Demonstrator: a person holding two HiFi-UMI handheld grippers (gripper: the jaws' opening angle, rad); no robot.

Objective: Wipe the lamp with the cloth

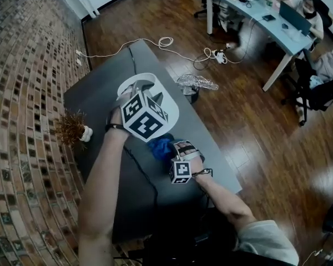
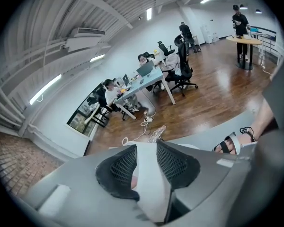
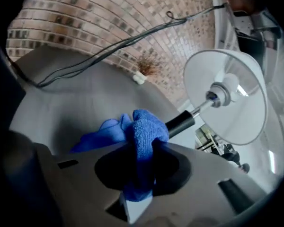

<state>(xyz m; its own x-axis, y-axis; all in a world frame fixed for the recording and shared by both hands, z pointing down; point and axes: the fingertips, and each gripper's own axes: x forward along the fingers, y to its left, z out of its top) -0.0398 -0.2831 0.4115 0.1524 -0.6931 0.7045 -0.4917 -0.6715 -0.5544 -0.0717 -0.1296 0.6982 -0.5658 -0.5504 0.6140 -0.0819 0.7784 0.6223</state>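
The white lamp shade (image 1: 172, 112) is held up over the dark table (image 1: 94, 98), tilted. My left gripper (image 1: 136, 96) is shut on the shade's rim; in the left gripper view its mesh pads (image 2: 125, 167) press the white shade wall (image 2: 149, 183) between them. My right gripper (image 1: 176, 151) is lower and to the right, shut on the blue cloth (image 1: 161, 147). In the right gripper view the cloth (image 3: 142, 136) bunches against the lamp's black stem (image 3: 180, 122). The stem leads up to the bulb socket inside the shade (image 3: 236, 112).
A dried plant in a small white vase (image 1: 72, 129) stands at the table's left edge by the brick wall. A black cable (image 1: 141, 173) runs over the table. On the wooden floor lie white cables (image 1: 166, 41) and a plastic-lined bin (image 1: 193, 86). A desk (image 1: 266, 15) with a seated person stands far right.
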